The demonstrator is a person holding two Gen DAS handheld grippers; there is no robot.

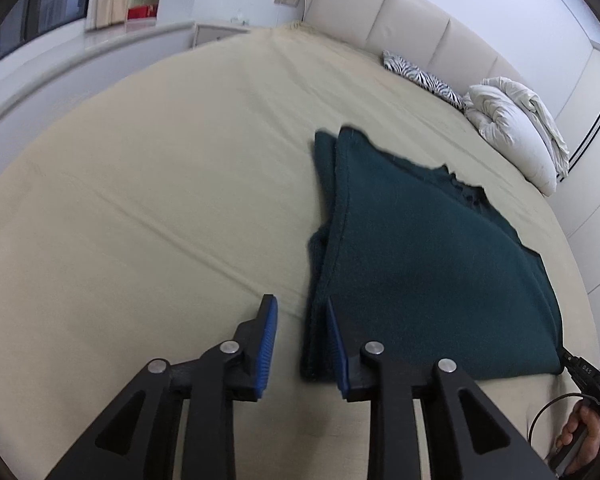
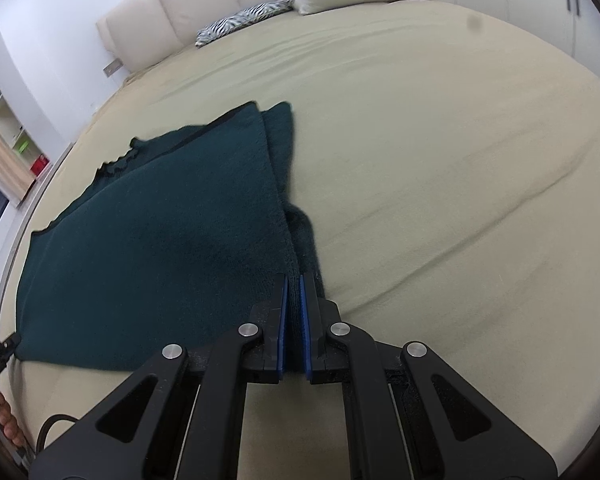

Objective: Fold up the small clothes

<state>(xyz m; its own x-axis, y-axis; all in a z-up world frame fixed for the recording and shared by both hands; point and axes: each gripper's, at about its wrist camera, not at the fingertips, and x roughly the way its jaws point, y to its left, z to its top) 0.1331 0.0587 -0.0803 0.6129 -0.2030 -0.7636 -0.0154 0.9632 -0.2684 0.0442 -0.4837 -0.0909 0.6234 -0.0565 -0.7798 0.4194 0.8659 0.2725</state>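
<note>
The dark green knit garment lies flat on the beige bed sheet, near the edge of the bed where you stand. One fold looks done: a top layer lies over a lower one, and the lower layer shows as a narrow strip along each side edge, at the garment's left in the left wrist view and at its right in the right wrist view. The jagged neckline sits toward the far end, so the piece is likely folded over on itself lengthwise or bottom to top; you cannot tell which from here.

Your left gripper stands with its jaws parted at the near left corner. Nothing is pinched: one blue pad rests by the cloth edge, the other is over bare sheet, so that corner is let go. Your right gripper is clenched on the near right edge, with a sliver of knit visible between the blue pads.

So you are partway. What seems left is freeing the right corner, then at least one more fold to make a compact bundle, and smoothing the offset edges. The pillows and the zebra-print cushion lie by the headboard, well apart from the work.
</note>
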